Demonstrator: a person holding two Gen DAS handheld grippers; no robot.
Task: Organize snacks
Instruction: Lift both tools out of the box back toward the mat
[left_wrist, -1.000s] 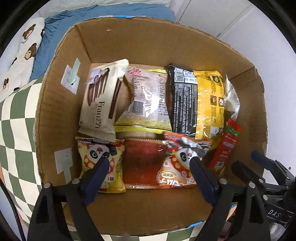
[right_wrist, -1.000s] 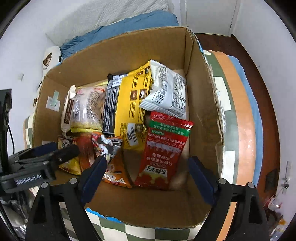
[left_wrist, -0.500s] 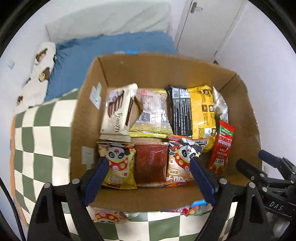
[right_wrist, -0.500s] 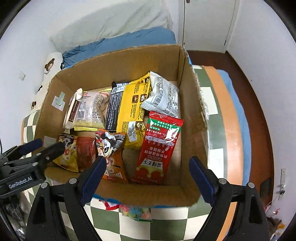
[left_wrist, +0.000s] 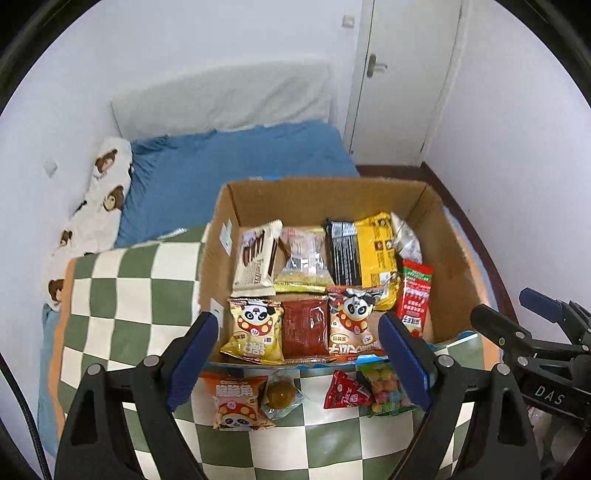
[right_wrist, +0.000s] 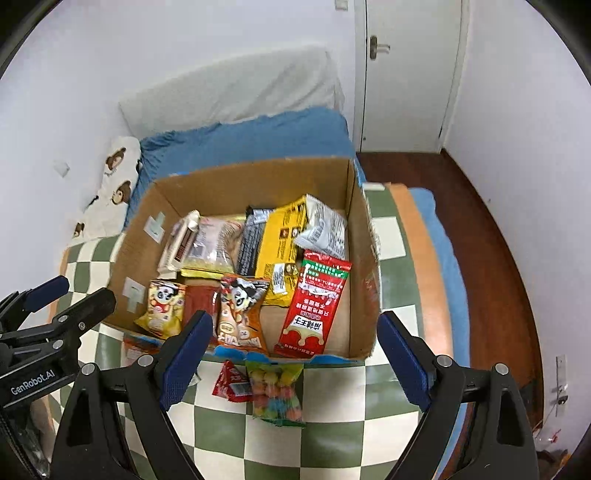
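A cardboard box (left_wrist: 454, 266) (right_wrist: 140, 236) on a green-and-white checked cloth holds several snack packets, among them a tall red packet (right_wrist: 314, 302) (left_wrist: 415, 297) and two panda bags (left_wrist: 253, 330). In front of the box lie loose snacks: an orange panda bag (left_wrist: 238, 400), a round brown sweet (left_wrist: 280, 393), a small red packet (left_wrist: 345, 393) (right_wrist: 231, 384) and a bag of coloured candy balls (right_wrist: 275, 393) (left_wrist: 386, 387). My left gripper (left_wrist: 299, 363) hangs open above the box's near edge. My right gripper (right_wrist: 291, 363) is open too, over the loose candy.
The checked cloth (left_wrist: 129, 295) covers a low surface with an orange and blue edge (right_wrist: 436, 258). Behind it lie a blue bed sheet (left_wrist: 229, 162), a bear-print pillow (left_wrist: 99, 206) and a white door (right_wrist: 406, 74). Wooden floor (right_wrist: 491, 240) runs along the right.
Both grippers have risen and pulled back from inside the box. The view has widened, so the loose snacks in front of the box and the room now show. Jaws stay open.
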